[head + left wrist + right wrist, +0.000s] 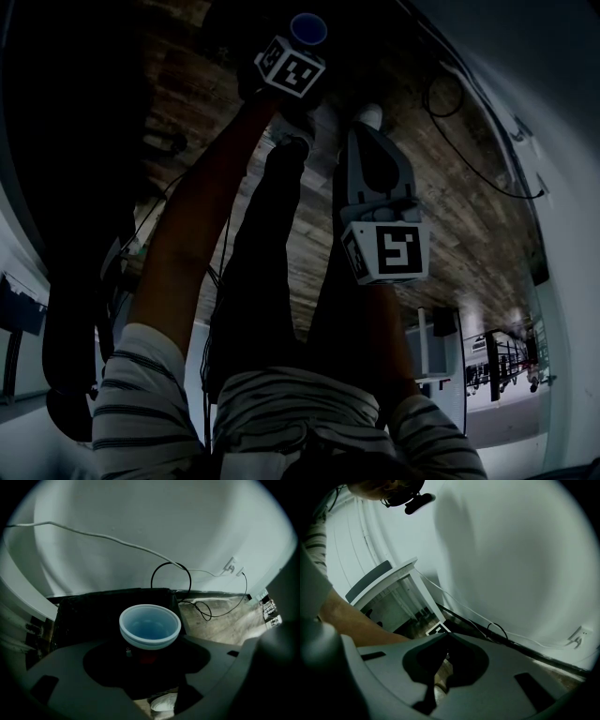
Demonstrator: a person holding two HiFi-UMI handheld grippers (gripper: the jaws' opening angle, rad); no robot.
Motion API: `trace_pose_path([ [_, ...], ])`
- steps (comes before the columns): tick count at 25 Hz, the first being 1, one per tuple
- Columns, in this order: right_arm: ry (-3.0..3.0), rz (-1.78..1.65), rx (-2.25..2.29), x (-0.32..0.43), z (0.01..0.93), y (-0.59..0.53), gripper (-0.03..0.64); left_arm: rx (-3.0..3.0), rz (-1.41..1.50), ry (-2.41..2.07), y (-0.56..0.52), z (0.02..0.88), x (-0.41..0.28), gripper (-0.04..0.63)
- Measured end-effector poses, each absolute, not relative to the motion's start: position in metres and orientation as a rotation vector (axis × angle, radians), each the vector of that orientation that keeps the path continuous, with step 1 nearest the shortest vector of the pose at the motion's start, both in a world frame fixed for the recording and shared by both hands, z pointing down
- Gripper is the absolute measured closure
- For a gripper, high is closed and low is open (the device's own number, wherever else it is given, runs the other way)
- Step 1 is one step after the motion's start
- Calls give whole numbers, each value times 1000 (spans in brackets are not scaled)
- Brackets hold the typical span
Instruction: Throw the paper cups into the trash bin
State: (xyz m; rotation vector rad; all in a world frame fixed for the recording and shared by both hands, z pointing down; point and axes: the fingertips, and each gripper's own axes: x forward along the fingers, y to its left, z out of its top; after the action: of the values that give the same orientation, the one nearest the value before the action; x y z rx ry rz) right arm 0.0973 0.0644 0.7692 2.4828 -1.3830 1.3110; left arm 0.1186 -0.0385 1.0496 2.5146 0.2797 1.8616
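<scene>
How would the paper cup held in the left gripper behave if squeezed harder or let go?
The paper cup looks empty, so probably very light. Its thin rolled rim suggests the wall may buckle under tighter fingers. Released, it likely drops into the black trash bin below.

- The worn, dark brown wooden-plank floor (459, 225) runs up to the foot of a pale wall.
- A black, bag-lined trash bin (93, 609) stands on the planks, against that wall.
- A thin black cable (206, 612) lies in loose loops on the boards just beside the bin.
- A white shoe (164, 704) rests on the planks.
- A white table (429, 349) stands well apart from the bin.
</scene>
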Motion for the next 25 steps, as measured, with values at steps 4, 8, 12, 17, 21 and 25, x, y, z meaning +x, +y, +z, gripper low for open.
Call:
trace_pose_path([
  [4,-1388,1318,2483,96,769,64,607,2508,1866,280,-39,1051,122,296],
  [8,-1375,1321,2489,98,770,66,607,2497,1871,287,-38,1054,124,296],
  [12,-1373,1324,2497,100,772,66,607,2488,1882,286,-39,1059,123,296],
  [17,-1360,1328,2502,103,772,67,607,2471,1887,286,-38,1060,123,296],
  [21,-1364,1322,2506,103,771,66,607,2464,1883,265,-40,1059,119,296],
  [25,-1360,1316,2514,105,769,66,607,2469,1864,235,-42,1051,119,296],
])
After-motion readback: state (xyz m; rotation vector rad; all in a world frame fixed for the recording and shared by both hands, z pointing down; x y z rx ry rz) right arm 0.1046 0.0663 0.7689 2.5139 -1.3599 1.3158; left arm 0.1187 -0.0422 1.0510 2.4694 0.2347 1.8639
